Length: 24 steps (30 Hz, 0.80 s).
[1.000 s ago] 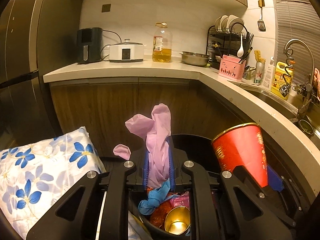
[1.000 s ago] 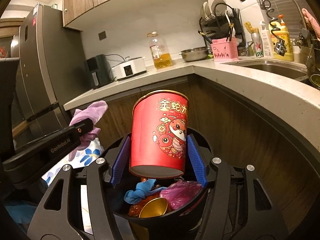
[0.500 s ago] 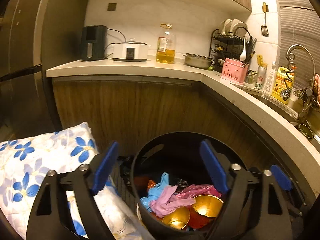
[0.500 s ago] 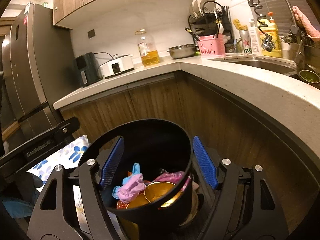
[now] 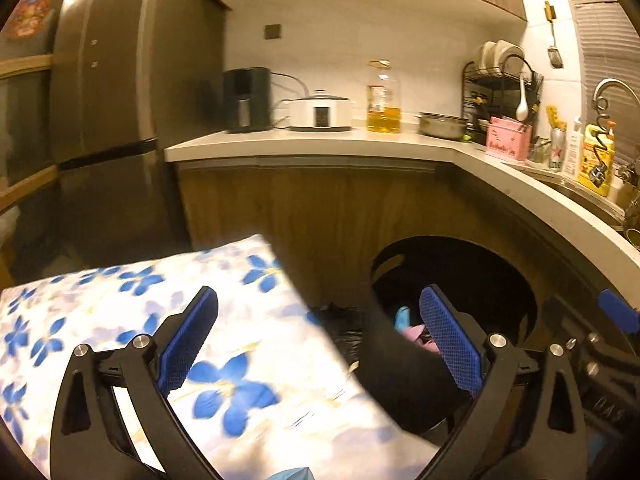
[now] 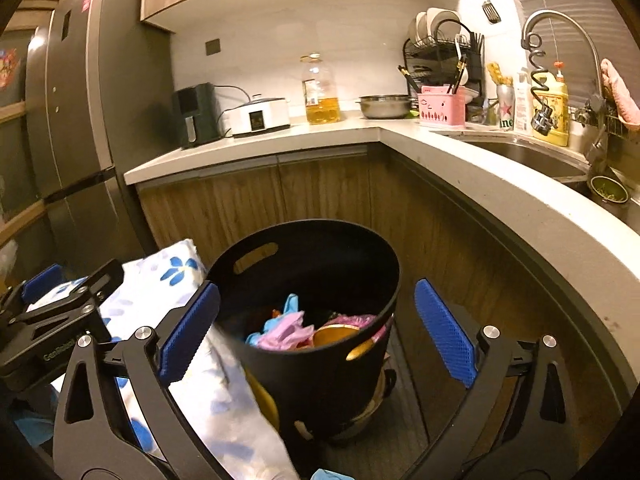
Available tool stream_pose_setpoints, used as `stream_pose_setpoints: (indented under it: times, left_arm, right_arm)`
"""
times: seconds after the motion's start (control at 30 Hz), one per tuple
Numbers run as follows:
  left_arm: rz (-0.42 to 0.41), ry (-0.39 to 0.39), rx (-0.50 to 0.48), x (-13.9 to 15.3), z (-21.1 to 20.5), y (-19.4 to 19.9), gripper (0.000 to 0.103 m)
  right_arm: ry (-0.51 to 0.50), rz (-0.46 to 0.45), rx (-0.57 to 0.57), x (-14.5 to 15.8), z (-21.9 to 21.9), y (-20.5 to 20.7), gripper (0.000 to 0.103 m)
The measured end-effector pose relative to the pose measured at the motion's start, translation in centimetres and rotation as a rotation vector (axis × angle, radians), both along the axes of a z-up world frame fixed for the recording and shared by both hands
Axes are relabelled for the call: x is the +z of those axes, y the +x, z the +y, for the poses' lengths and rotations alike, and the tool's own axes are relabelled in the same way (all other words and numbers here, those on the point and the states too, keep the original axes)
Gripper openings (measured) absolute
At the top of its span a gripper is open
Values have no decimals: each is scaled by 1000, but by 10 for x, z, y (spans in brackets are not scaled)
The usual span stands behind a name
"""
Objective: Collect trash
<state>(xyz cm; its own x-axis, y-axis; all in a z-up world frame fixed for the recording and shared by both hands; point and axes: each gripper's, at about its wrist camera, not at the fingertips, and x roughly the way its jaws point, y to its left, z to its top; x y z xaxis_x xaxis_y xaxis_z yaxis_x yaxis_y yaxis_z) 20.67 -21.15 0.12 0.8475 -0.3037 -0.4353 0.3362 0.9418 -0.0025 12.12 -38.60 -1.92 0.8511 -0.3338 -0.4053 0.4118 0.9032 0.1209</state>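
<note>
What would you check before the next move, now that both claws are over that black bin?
1. Left gripper open and holding nothing: ok.
2. Right gripper open and holding nothing: ok.
3. Pink glove lying inside the black bin: ok.
4. Gold-lined cup inside the bin: ok.
5. Bin standing upright: ok.
6. More trash left to collect: cannot tell; a blue scrap shows at the bottom edge, and the floral cloth hides what lies beneath it.

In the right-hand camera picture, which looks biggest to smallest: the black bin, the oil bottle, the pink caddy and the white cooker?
1. Black bin, though it is nearest.
2. Oil bottle and white cooker: too alike to rank.
3. Pink caddy.
</note>
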Motion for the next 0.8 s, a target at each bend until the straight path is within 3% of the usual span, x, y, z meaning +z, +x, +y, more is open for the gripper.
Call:
stream_pose_setpoints:
  times: [0.3, 0.8]
  left_arm:
    - [10, -22, 59, 6, 52, -50, 97]
    - [-51, -53, 101, 17, 103, -121, 97]
  right_arm:
    - [-37, 27, 7, 11, 43, -46, 98]
    - [-88, 12, 80, 18, 103, -116, 98]
